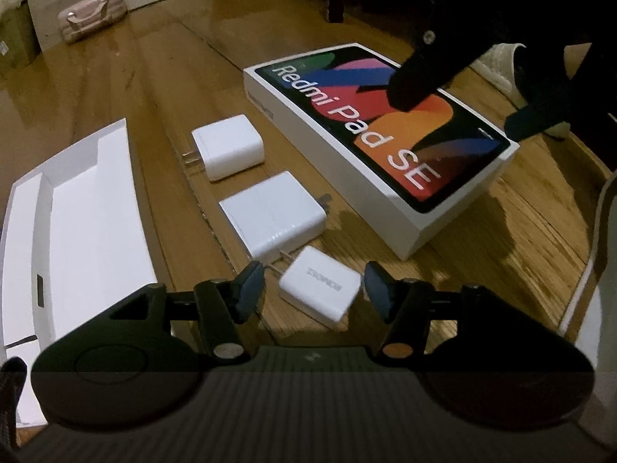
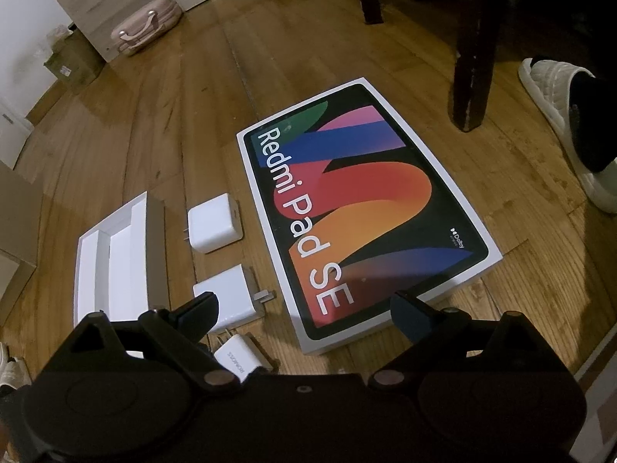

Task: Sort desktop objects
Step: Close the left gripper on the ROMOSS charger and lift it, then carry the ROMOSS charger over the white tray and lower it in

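Observation:
Three white plug chargers lie in a row on the wooden floor: a far one (image 1: 227,146), a middle one (image 1: 272,216) and a small near one (image 1: 320,289). My left gripper (image 1: 312,289) is open, its fingers on either side of the small charger and close to it. A Redmi Pad SE box (image 1: 381,142) lies to the right. My right gripper (image 2: 304,316) is open and empty, held above the box's near end (image 2: 366,212); it shows as dark fingers (image 1: 412,88) in the left wrist view. An open white box tray (image 1: 85,208) lies on the left.
A dark furniture leg (image 2: 474,58) stands behind the box. A foot in a white slipper (image 2: 563,115) is at the right. A pink bag (image 2: 146,29) and a cabinet are at the far left. A white cable (image 1: 594,239) runs along the right edge.

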Available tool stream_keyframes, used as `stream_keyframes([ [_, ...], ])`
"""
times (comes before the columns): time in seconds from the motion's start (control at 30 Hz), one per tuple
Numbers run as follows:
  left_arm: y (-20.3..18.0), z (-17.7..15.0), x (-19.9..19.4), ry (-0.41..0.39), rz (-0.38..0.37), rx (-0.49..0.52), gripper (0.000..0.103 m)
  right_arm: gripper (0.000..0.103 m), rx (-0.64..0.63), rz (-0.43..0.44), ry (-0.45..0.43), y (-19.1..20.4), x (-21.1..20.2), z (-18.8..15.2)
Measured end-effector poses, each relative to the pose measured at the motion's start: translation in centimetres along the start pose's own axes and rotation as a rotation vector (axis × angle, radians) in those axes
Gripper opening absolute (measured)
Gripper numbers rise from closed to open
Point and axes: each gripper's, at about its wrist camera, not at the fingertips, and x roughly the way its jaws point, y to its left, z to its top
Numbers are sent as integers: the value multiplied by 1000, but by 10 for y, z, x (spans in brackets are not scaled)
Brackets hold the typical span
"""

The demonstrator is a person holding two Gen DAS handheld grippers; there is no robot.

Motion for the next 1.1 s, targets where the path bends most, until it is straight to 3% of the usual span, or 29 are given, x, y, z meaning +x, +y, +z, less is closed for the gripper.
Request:
stream_keyframes([
  [0.17,0,-3,8,22,-17,-13,58,99,1,-10,1,-1,1,0],
  [0.47,-6,-3,11,14,25,18,50,99,2,-31,-4,-3,1,-1],
  [1.0,8,-1,1,79,88,-71,50,99,24,-32,-10,-8,2,1],
  [1.1,15,-3,-1,94,77,-125,50,99,34,-33,-11,-12,1,4],
])
